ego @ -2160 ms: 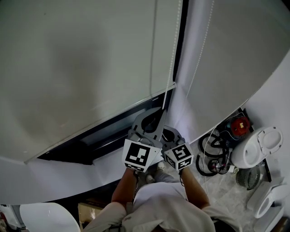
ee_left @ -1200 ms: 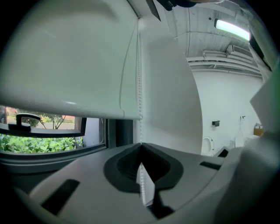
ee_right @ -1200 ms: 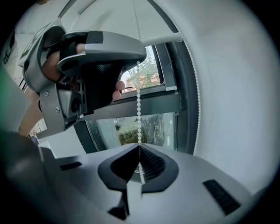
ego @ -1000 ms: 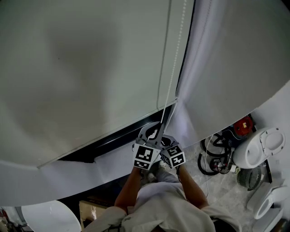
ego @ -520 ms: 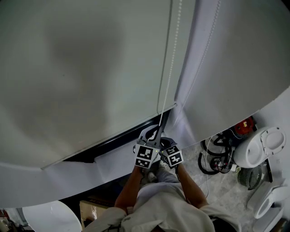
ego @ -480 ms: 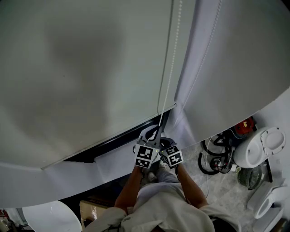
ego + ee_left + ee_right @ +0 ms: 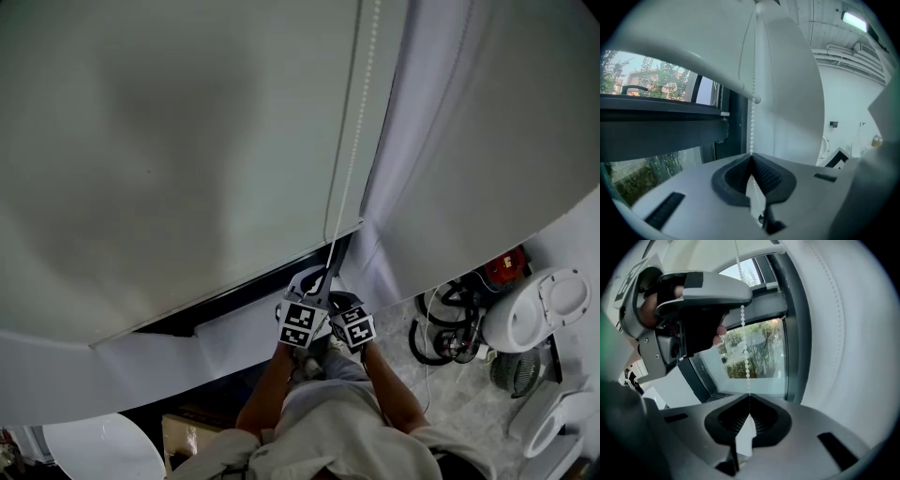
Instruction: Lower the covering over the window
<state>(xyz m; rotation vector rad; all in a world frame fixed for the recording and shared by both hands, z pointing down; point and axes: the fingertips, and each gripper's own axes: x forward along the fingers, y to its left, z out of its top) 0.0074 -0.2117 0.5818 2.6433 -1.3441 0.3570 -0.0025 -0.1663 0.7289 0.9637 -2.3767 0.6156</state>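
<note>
Hanging down the right edge of the pale roller blind (image 7: 178, 141), which fills the upper left of the head view, the bead chain (image 7: 352, 159) is the thing to be worked. The left tongs (image 7: 751, 155) are pressed together on it, with the line of beads rising straight from their tips. The right tongs (image 7: 749, 397) are likewise pinched on the same chain, just beneath the left pair. The chain is judged light, thin and limp. Its small hard beads may slip through the pads unless one is caught in the ribbed rubber. It is best taken on its free-hanging run and drawn straight down along its own line, since a sideways pull could jam it at the roller. Only a dark strip of window (image 7: 234, 300) is left uncovered at lower centre, under the blind's bottom edge.
</note>
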